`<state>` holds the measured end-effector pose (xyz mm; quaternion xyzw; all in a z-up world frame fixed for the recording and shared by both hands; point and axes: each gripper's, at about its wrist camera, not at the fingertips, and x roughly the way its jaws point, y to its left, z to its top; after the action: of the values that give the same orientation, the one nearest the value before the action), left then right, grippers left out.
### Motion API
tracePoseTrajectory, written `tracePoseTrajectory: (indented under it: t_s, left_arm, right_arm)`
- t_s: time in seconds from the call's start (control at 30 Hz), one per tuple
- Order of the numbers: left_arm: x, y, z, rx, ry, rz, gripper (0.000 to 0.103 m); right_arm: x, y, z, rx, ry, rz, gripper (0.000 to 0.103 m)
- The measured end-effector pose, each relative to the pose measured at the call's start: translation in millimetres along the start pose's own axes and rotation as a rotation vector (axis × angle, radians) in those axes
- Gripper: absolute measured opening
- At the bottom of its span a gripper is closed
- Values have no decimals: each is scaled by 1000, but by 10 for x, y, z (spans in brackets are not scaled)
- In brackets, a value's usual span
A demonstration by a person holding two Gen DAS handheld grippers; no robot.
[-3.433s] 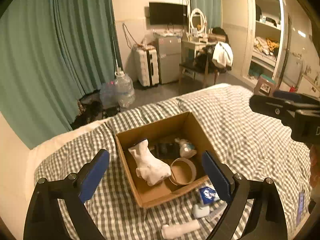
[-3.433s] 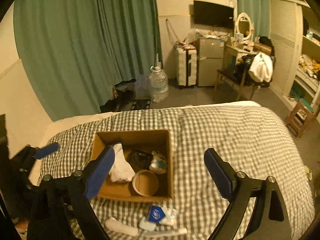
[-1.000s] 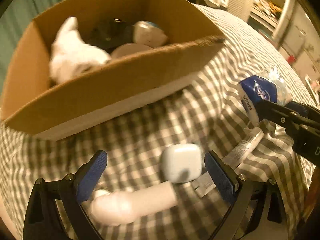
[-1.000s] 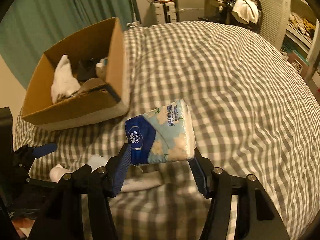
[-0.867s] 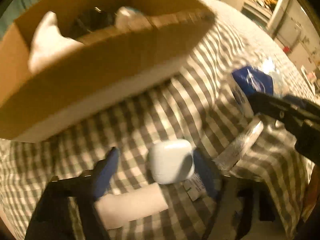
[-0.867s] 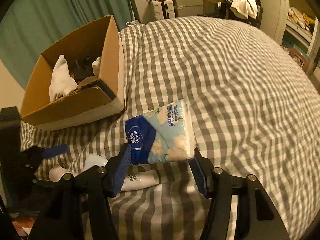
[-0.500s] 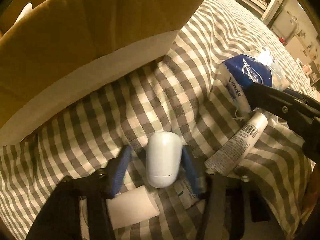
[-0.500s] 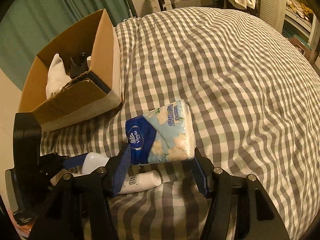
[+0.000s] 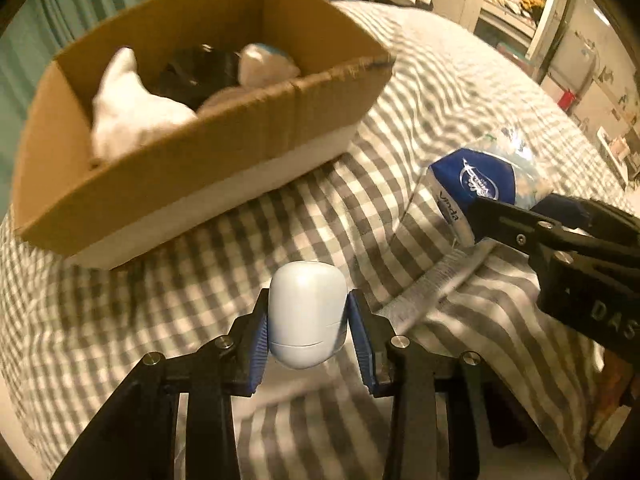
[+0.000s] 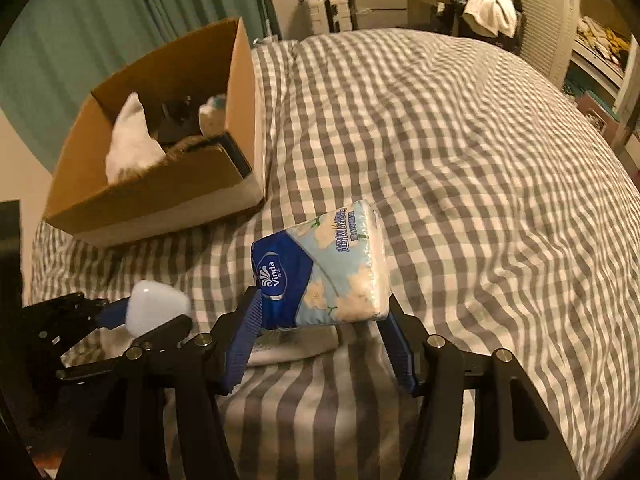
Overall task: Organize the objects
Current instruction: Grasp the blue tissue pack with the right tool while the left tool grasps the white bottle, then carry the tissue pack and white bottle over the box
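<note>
A white rounded case (image 9: 306,300) stands upright between the blue pads of my left gripper (image 9: 306,320). The jaws are closing and the pads press its sides, just above the checked bedcover. In the right wrist view the same case (image 10: 158,306) shows at lower left in the left gripper (image 10: 132,316). My right gripper (image 10: 322,304) is shut on a blue and white tissue pack (image 10: 324,276), held above the bed. That tissue pack (image 9: 480,180) appears right of the case. The open cardboard box (image 9: 240,128) lies beyond, holding a white sock (image 9: 128,116) and other items.
A white tube (image 9: 432,292) lies on the bedcover (image 10: 460,160) under the tissue pack. Green curtains (image 10: 120,20) hang behind the box (image 10: 160,200). A suitcase, a desk and open shelves stand past the bed's far end.
My left gripper came down from above the box, shut around the white case lying on the bed, and raised it upright. The right gripper kept hold of the tissue pack and hardly moved.
</note>
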<state>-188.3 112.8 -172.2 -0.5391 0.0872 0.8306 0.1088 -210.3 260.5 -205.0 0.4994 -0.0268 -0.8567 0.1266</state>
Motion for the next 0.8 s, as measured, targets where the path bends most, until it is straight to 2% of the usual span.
tracePoseTrajectory:
  t_s: [0.17,0.23,0.5,0.63,0.8]
  left_arm:
    - [-378,65,-174,-30,-53,37,37]
    - [-520,306,-318,-32,-74,51,37]
    - [-1007,470,-362,-48,-169,92,37]
    - [-1195,546,-360,-48,-206,64,37]
    - [-1382,683,-323,-53,-237,72,37]
  right_arm:
    - [-281,122,-50,-18,-36,-5,58]
    - [-408,215,-82,-40,-53,-6,58]
    - [-753,582,-134,-127,-100,-17,58]
    - [-888,719,-121,-152,-133,-12,58]
    - [-1067,880,-69,-191,-165,-7,58]
